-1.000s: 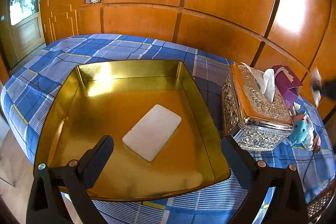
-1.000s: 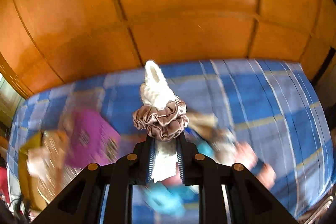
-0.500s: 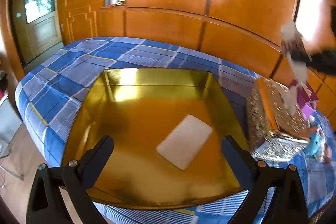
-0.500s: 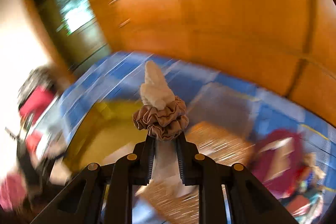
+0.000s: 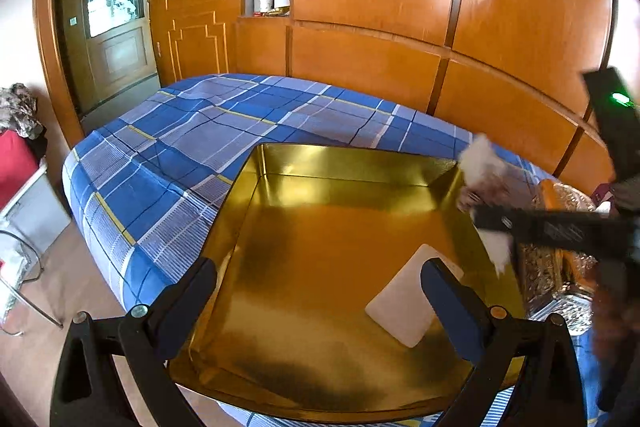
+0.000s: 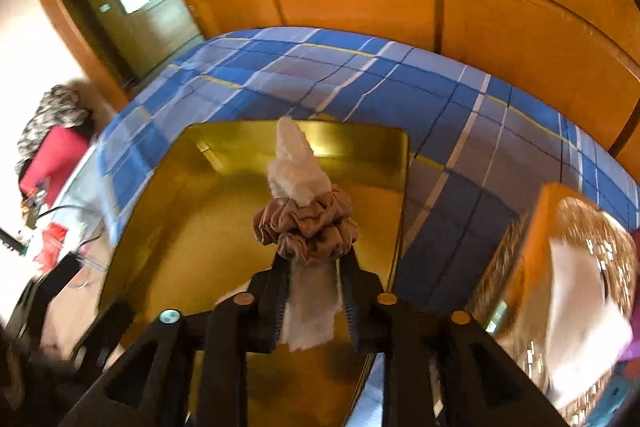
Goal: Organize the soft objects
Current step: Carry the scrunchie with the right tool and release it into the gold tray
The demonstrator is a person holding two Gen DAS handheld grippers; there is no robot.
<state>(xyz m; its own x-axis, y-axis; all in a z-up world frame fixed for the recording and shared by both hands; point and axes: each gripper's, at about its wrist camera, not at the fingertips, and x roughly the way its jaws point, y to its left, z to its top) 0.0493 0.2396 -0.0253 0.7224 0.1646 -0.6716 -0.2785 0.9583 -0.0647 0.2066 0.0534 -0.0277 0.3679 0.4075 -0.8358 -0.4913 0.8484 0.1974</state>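
A gold tin tray (image 5: 340, 163) lies on the blue plaid bed with a white flat pad (image 5: 408, 301) inside. My left gripper (image 5: 320, 291) is open and empty, hovering over the tray's near edge. My right gripper (image 6: 314, 267) is shut on a white fluffy cloth (image 6: 298, 167) bundled with a brown scrunchie (image 6: 308, 227), held above the gold tray (image 6: 192, 195). In the left wrist view the right gripper (image 5: 492, 217) and its white bundle (image 5: 482, 163) hang over the tray's right rim.
An ornate silver tissue box (image 6: 576, 267) stands right of the tray, also in the left wrist view (image 5: 560, 275). Wooden wall panels (image 5: 400, 7) back the bed. A door (image 5: 112, 27) is at far left, a red item (image 5: 16, 163) beside the bed.
My right gripper has swung left with the cloth and scrunchie, from over the toys to above the gold tray. My left gripper has shifted left and stays open.
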